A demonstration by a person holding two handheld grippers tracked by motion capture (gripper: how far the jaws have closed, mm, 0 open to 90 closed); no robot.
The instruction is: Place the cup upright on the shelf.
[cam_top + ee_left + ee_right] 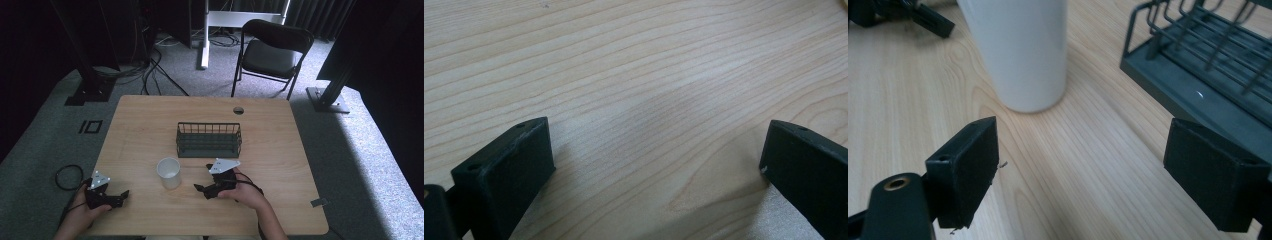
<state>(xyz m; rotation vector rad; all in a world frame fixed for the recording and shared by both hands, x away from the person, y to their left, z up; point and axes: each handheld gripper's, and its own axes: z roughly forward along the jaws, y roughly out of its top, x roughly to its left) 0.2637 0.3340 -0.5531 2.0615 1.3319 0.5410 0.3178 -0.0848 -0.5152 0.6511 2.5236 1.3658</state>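
A white cup (169, 173) stands upright on the wooden table (150, 125), in front of a dark wire rack (209, 140). My right gripper (203, 189) rests on the table just right of the cup, pointing at it, open with nothing between its jaws. In the right gripper view the cup (1020, 50) stands ahead of the gripper (1080, 170) and the rack (1208, 65) lies to the right. My left gripper (123, 196) sits at the table's front left corner, open and empty. The left gripper view shows bare wood between the wide-apart jaws of the gripper (656, 155).
A black folding chair (272, 50) stands beyond the table's far edge. A cable hole (238, 110) sits near the far edge. Cables (68, 177) lie on the carpet at the left. A black frame post (332, 75) stands at the right.
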